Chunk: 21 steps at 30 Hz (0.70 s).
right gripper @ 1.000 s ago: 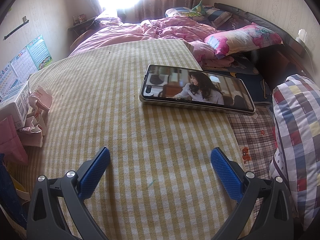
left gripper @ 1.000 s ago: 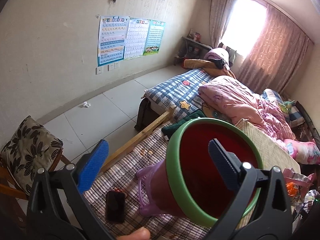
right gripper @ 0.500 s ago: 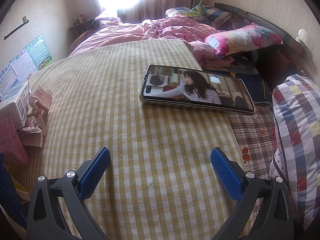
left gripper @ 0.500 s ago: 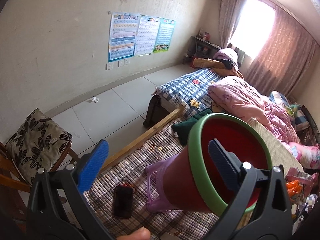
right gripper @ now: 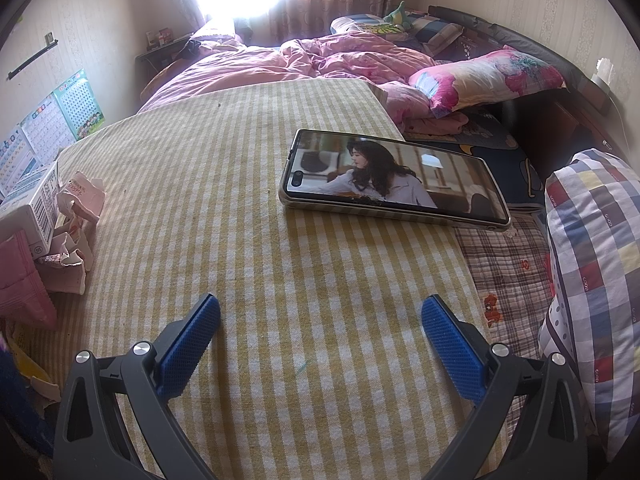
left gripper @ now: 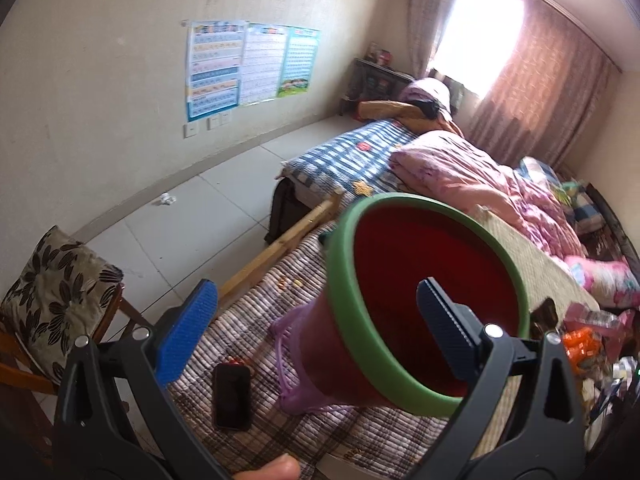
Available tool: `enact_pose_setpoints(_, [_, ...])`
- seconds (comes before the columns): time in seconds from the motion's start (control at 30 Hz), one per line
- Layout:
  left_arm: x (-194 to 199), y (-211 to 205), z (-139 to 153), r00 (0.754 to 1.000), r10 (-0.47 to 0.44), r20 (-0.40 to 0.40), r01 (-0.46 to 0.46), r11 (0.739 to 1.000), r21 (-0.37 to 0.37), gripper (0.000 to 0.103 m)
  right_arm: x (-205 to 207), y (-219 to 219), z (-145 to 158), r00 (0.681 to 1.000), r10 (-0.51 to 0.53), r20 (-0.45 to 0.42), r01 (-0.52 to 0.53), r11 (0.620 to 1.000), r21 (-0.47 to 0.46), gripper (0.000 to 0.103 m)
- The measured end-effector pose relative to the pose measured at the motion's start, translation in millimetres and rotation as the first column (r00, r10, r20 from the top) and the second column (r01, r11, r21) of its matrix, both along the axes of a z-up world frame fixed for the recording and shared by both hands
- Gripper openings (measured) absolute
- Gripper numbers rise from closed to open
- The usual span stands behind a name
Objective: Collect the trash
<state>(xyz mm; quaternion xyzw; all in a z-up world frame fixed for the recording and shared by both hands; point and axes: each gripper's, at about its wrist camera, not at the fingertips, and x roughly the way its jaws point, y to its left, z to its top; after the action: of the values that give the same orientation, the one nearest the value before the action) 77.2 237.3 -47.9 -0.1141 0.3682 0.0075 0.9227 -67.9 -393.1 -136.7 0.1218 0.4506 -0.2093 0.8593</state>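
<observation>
My left gripper (left gripper: 316,320) stands wide apart, its right finger hooked inside the green rim of a red trash bin (left gripper: 424,292) lined with a purple bag (left gripper: 296,360), lifted above the bed. My right gripper (right gripper: 320,336) is open and empty, low over the yellow checked sheet (right gripper: 280,248). Torn pink wrappers (right gripper: 76,216) and a white carton (right gripper: 32,208) lie at the left edge of the right wrist view. More wrappers (left gripper: 580,340) lie at the right in the left wrist view. A crumpled paper (left gripper: 168,199) lies on the floor by the wall.
A phone playing video (right gripper: 392,180) lies on the sheet ahead. A dark phone (left gripper: 232,396) lies on the plaid mattress. A pink quilt (right gripper: 304,60), pillows (right gripper: 484,76) and a checked cushion (right gripper: 596,264) ring the bed. A cushioned chair (left gripper: 52,292) stands at the left.
My left gripper and the bin have swung right and up; the room has shifted left in its view. The right gripper has not moved.
</observation>
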Motion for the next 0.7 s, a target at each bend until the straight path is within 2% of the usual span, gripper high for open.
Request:
enact_pose_setpoints(0.17, [-10, -30, -1, 0.999, -0.035, -0.002, 0.035, 0.999, 0.006, 0.098, 0, 0, 0, 1.000, 0.000, 0.000, 0.000, 1.000, 0.000, 0.097])
enact_pose_setpoints(0.3, [-24, -55, 7, 0.999, -0.027, 0.027, 0.027, 0.999, 0.026, 0.098, 0, 0, 0, 1.000, 0.000, 0.000, 0.000, 1.000, 0.000, 0.097])
enact_pose_setpoints(0.5, [-51, -114, 23, 0.998, -0.018, 0.063, 0.017, 1.000, 0.021, 0.098, 9, -13, -5, 0.995, 0.102, 0.003, -0.102, 0.995, 0.006, 0.097])
enact_pose_setpoints(0.7, [-85, -158, 33, 0.995, -0.010, 0.102, 0.007, 1.000, 0.026, 0.098, 9, -11, -7, 0.995, 0.102, 0.001, -0.102, 0.995, 0.002, 0.097])
